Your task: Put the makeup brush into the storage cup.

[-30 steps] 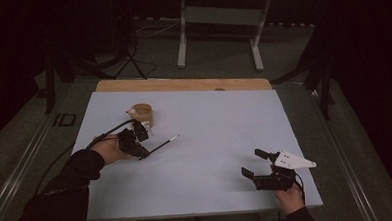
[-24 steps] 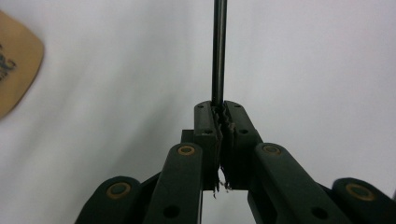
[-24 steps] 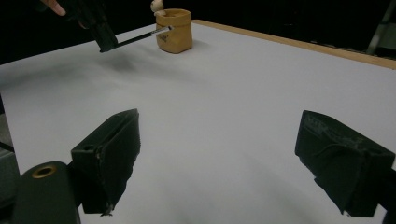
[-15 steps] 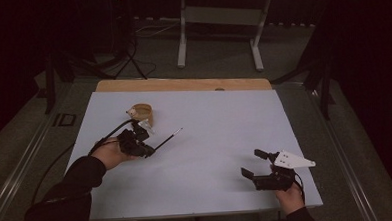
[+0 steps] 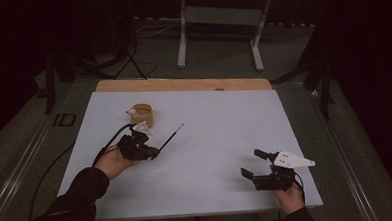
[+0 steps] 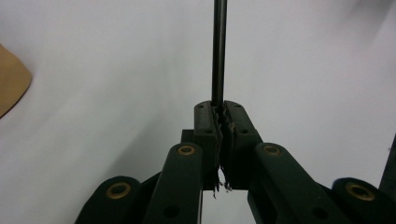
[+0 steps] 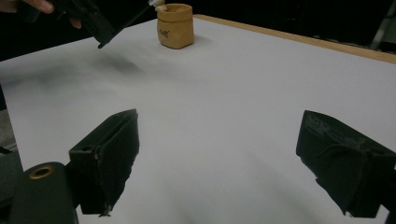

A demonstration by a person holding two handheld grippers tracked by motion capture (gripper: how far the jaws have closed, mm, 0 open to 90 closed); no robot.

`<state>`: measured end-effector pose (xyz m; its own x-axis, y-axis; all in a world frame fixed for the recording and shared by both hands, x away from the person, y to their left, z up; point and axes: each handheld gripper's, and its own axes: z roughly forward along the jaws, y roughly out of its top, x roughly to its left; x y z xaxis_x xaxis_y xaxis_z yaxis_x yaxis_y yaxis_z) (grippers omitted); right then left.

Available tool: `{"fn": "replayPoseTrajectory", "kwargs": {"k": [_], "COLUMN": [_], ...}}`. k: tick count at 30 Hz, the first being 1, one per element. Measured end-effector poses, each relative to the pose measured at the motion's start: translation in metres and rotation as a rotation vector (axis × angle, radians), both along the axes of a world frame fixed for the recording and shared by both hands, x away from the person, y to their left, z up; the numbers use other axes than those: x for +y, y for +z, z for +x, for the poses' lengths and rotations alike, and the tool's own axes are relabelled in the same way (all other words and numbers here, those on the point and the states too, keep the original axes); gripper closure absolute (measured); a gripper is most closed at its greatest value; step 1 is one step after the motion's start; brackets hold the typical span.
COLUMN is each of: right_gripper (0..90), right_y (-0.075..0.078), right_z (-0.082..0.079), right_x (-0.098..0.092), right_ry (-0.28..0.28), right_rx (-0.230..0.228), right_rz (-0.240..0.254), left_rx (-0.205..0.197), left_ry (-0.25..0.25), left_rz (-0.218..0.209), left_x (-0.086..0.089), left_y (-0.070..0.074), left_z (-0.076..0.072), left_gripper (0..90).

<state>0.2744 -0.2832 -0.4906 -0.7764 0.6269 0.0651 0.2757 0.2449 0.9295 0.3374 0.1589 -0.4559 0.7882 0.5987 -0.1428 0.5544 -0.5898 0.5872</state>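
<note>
Figure: both tongs over the white table (image 5: 225, 139), seen from above and along each pair of jaws.

My left tongs (image 5: 153, 153) are clenched on a thin dark rod (image 5: 171, 138). Along the left jaws, the rod (image 6: 218, 51) is pinched at its near end between the two pads and runs straight out ahead of them, its long axis in line with the jaws. From above, its free tip points away from me and toward my right, raised off the table.

The small tan cup (image 5: 140, 115) stands upright just beyond my left tongs, a little to the side of the rod's line; something small and white sits at its rim. It is well apart from my right tongs (image 5: 257, 163), which hover released, jaws wide with nothing between them, near my edge of the table.

Judgement: my left hand (image 5: 113, 163) is much nearer the cup. Reaching it with the rod would need the tip swung back toward the cup's mouth.
</note>
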Motion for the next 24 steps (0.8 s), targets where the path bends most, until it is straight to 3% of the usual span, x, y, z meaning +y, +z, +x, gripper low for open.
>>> {"fn": "replayPoseTrajectory", "kwargs": {"k": [11,14,20,24], "right_gripper": [13.1,13.1,13.1,13.1], "right_y": [0.002,0.002,0.003,0.003], "right_z": [-0.001,-0.001,0.000,-0.001], "right_x": [0.001,0.002,0.000,0.001], "right_ry": [-0.006,-0.004,-0.012,-0.019], "right_rx": [-0.003,-0.002,0.002,0.005], "right_rz": [-0.009,-0.013,-0.003,-0.011], "left_rx": [-0.013,-0.024,-0.034,-0.042], "left_ry": [0.013,0.010,0.021,0.016], "left_rz": [-0.107,-0.122,-0.194,-0.212], "left_x": [-0.005,-0.008,-0.011,-0.016], "left_y": [-0.012,-0.012,-0.009,-0.011], "left_z": [-0.013,-0.016,-0.020,-0.022], "left_gripper": [86.0,86.0,86.0,86.0]}}
